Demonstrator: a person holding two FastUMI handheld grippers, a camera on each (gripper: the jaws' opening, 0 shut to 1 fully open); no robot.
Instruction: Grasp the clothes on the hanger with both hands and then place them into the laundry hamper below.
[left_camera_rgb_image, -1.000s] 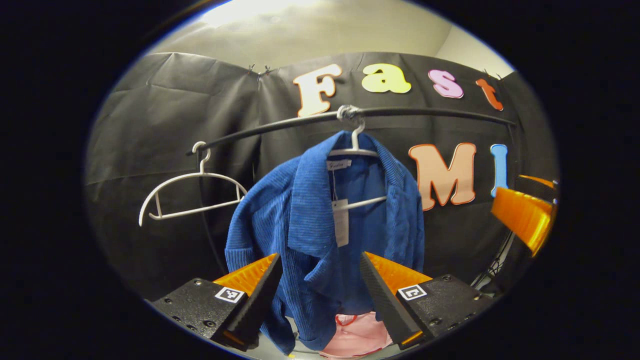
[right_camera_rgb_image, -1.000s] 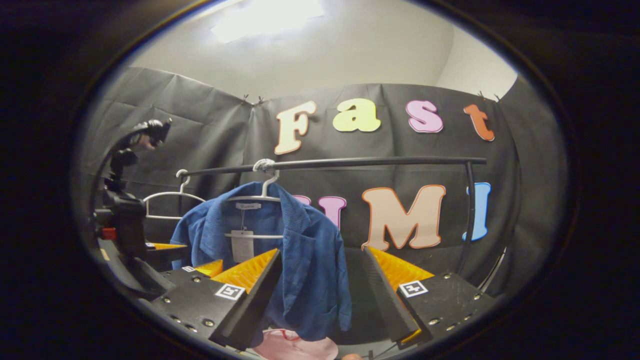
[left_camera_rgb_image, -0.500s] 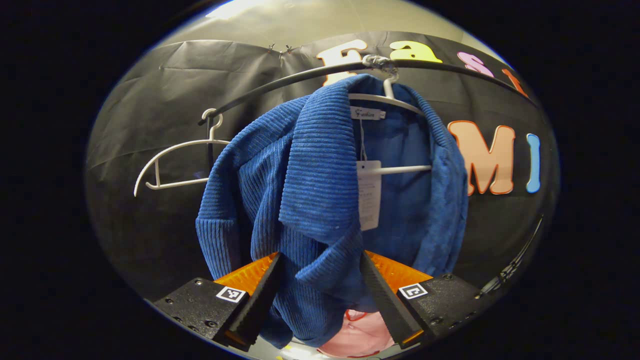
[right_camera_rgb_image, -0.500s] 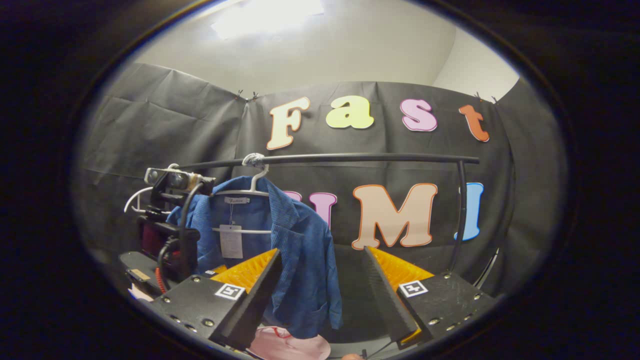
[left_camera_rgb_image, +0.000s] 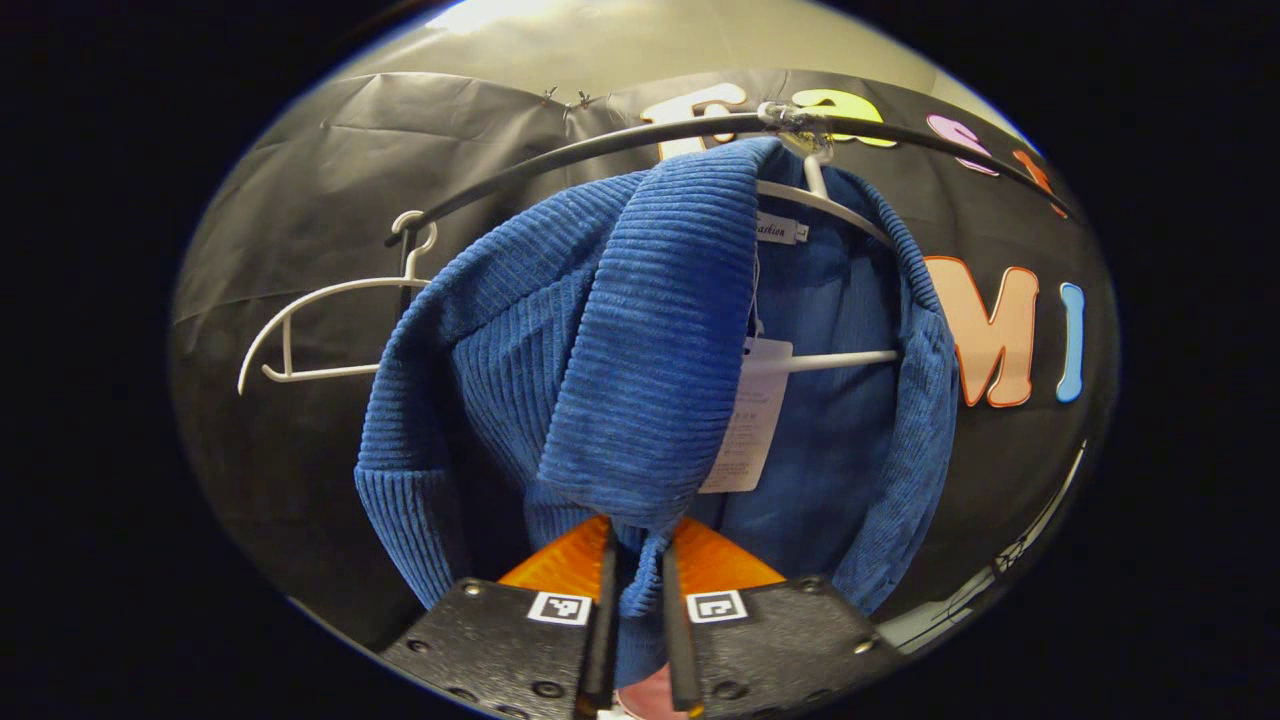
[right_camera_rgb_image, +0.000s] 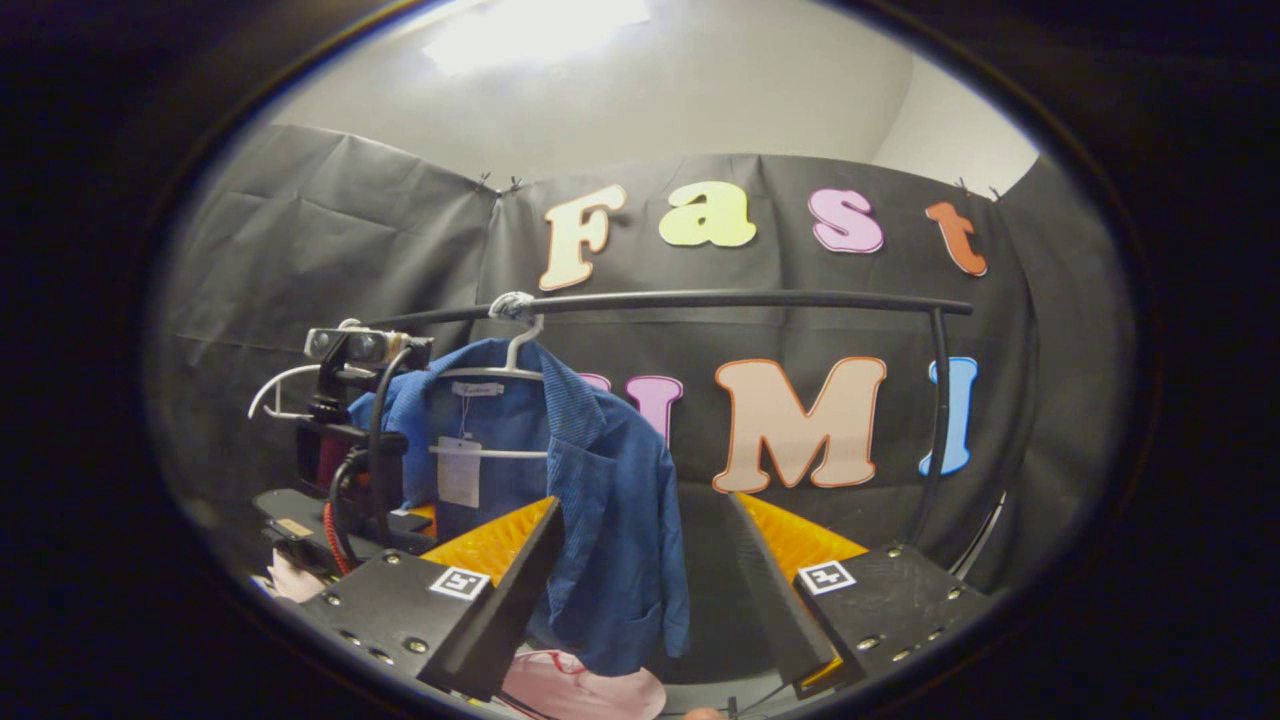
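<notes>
A blue ribbed jacket (left_camera_rgb_image: 640, 330) hangs on a white hanger (left_camera_rgb_image: 820, 200) from a black rail (left_camera_rgb_image: 560, 160). My left gripper (left_camera_rgb_image: 637, 545) is shut on the lower end of the jacket's front lapel, with the cloth pinched between both fingers. A paper tag (left_camera_rgb_image: 745, 430) dangles inside the collar. In the right gripper view the jacket (right_camera_rgb_image: 610, 500) hangs left of centre on its hanger (right_camera_rgb_image: 500, 372). My right gripper (right_camera_rgb_image: 645, 505) is open short of the jacket's right side and holds nothing. The left gripper's body (right_camera_rgb_image: 350, 450) sits against the jacket's far side.
An empty white hanger (left_camera_rgb_image: 320, 300) hangs further left on the rail. The rail (right_camera_rgb_image: 750, 298) bends down into an upright post (right_camera_rgb_image: 935, 420) at the right. Something pink (right_camera_rgb_image: 590, 690) lies below the jacket.
My left gripper moved in on the jacket and shut on its lapel; it was open before. The right gripper has barely shifted and stays open.
</notes>
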